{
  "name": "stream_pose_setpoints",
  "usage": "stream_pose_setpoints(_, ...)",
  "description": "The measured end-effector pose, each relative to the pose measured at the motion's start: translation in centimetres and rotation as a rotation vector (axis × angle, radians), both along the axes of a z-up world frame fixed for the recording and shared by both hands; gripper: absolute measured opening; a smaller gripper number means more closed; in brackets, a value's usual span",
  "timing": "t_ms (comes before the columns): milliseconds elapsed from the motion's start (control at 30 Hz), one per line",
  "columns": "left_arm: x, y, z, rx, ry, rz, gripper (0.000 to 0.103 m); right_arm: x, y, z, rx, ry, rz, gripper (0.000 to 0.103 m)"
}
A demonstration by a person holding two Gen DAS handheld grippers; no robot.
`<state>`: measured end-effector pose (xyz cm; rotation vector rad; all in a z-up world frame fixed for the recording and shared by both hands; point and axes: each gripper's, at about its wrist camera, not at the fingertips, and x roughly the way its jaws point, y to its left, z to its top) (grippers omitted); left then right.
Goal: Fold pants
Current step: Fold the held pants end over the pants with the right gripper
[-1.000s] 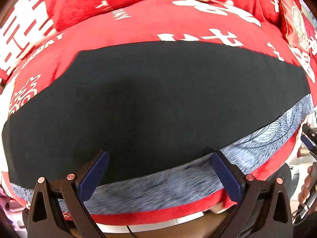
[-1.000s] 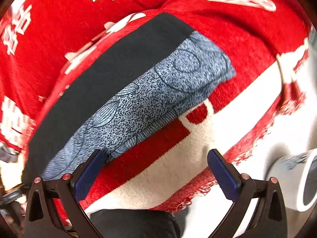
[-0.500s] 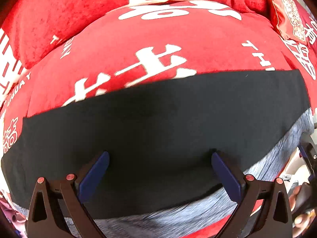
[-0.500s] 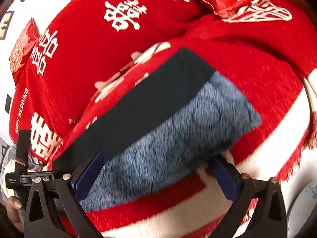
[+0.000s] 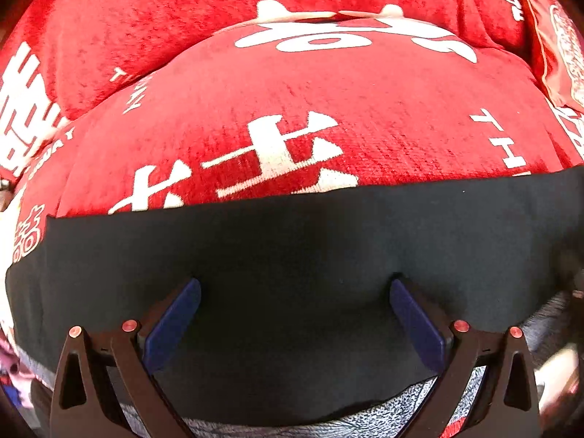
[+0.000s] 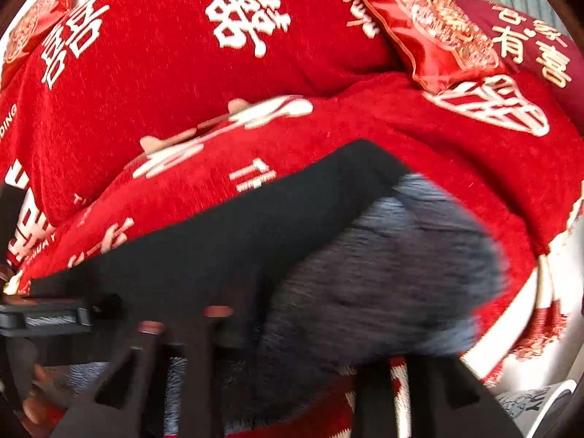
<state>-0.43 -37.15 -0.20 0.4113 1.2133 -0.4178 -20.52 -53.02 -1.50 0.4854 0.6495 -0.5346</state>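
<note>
The pants (image 5: 292, 241) lie spread across a red sofa cover (image 5: 328, 91), black on top, with a grey patterned part (image 5: 401, 405) along the near edge. My left gripper (image 5: 294, 292) is open and points steeply down, its blue pads resting on the black cloth. In the right wrist view the black band (image 6: 255, 226) runs leftward and the grey patterned part (image 6: 401, 255) bulges up close to the camera. My right gripper (image 6: 292, 346) is blurred; its jaws are closing with the grey cloth bunched between them, hiding the pads.
A red embroidered cushion (image 6: 430, 29) leans on the sofa back at the right. The cover's tasselled fringe (image 6: 544, 332) hangs over the front edge. A white and grey object (image 6: 540, 401) sits on the floor below. The left tool's body (image 6: 43, 317) shows at the left edge.
My left gripper slid further over the black cloth, so the grey strip dropped low in view. My right gripper's jaws came together on the grey end, which rose towards the camera.
</note>
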Motion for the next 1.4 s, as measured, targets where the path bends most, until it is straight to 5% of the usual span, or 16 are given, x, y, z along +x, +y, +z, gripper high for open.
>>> stream_pose_setpoints(167,-2.0,0.2,0.2,0.031,-0.058,0.003,0.103,0.7,2.5,4.4,-0.130,-0.007,0.041,0.017)
stream_pose_setpoints(233,-0.5,0.3,0.1,0.016,0.024,-0.018,0.103,1.6,4.1,5.6,-0.210,0.023,0.066,0.017)
stream_pose_setpoints(367,2.2,2.6,1.1,-0.099,0.194,-0.086,0.103,2.7,7.7,8.0,-0.335,0.045,0.099,0.017)
stream_pose_setpoints(533,5.6,11.0,3.3,-0.276,0.228,0.029,0.103,4.7,15.6,9.2,-0.621,0.116,0.184,0.017)
stream_pose_setpoints(767,10.7,24.5,4.4,-0.370,0.203,0.276,0.103,9.4,27.9,6.1,-0.919,0.211,0.399,0.017)
stream_pose_setpoints(933,11.2,28.0,3.8,-0.368,0.203,0.314,0.103,12.7,33.9,0.7,-1.039,0.358,0.564,0.017)
stream_pose_setpoints(1033,10.7,28.1,3.5,-0.357,0.217,0.278,0.103,13.7,36.0,-1.5,-1.032,0.464,0.640,0.024)
stream_pose_setpoints(1167,10.4,27.7,3.2,-0.371,0.242,0.251,0.103,13.6,37.1,0.1,-0.921,0.486,0.694,0.073)
stream_pose_setpoints(1300,10.5,28.5,3.9,-0.384,0.220,0.263,0.103,12.0,34.2,5.8,-0.412,0.340,0.767,0.081)
stream_pose_setpoints(1400,10.5,28.2,4.0,-0.370,0.203,0.264,0.103,10.8,28.7,8.9,-0.124,0.211,0.649,0.082)
